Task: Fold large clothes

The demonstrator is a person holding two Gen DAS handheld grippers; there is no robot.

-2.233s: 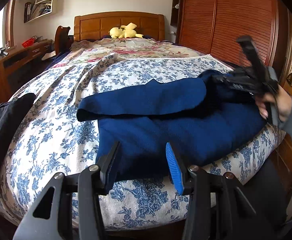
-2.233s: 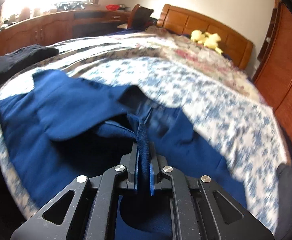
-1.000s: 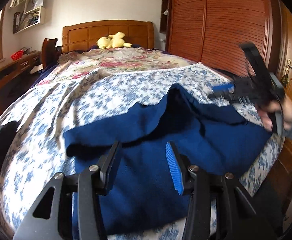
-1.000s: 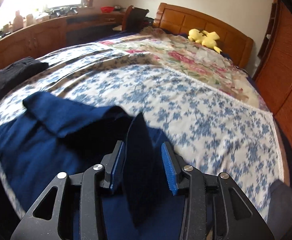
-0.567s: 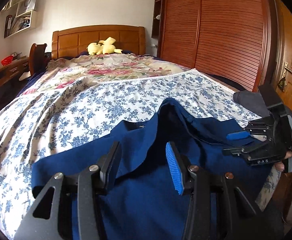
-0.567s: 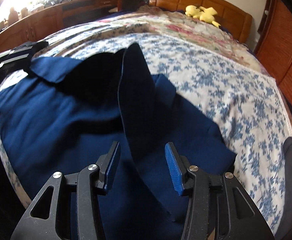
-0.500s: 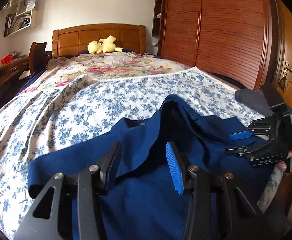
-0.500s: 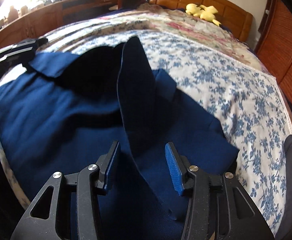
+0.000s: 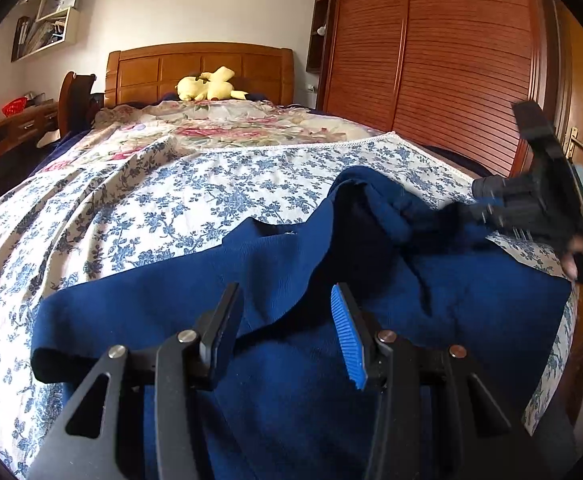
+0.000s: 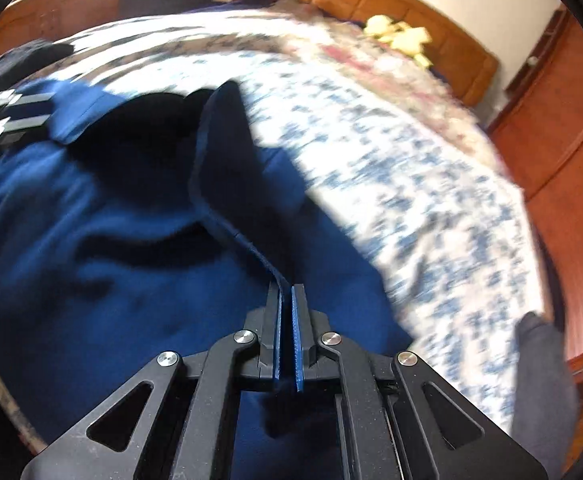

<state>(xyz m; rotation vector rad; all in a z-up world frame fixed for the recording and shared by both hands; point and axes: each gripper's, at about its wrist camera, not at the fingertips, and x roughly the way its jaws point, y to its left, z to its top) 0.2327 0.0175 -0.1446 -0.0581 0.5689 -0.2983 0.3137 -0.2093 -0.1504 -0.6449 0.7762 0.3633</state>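
Carved wooden headboard (image 9: 199, 68) against plain white wall (image 9: 195, 4); reddish louvred wooden wardrobe (image 9: 431, 56) right; white wall shelf (image 9: 47, 28) upper left.

Garment (image 9: 275, 280) on bed (image 9: 171, 188), near edge

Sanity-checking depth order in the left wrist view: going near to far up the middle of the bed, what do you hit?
left gripper → blue garment → blue-flowered sheet → pink floral quilt → yellow plush toy → wooden headboard
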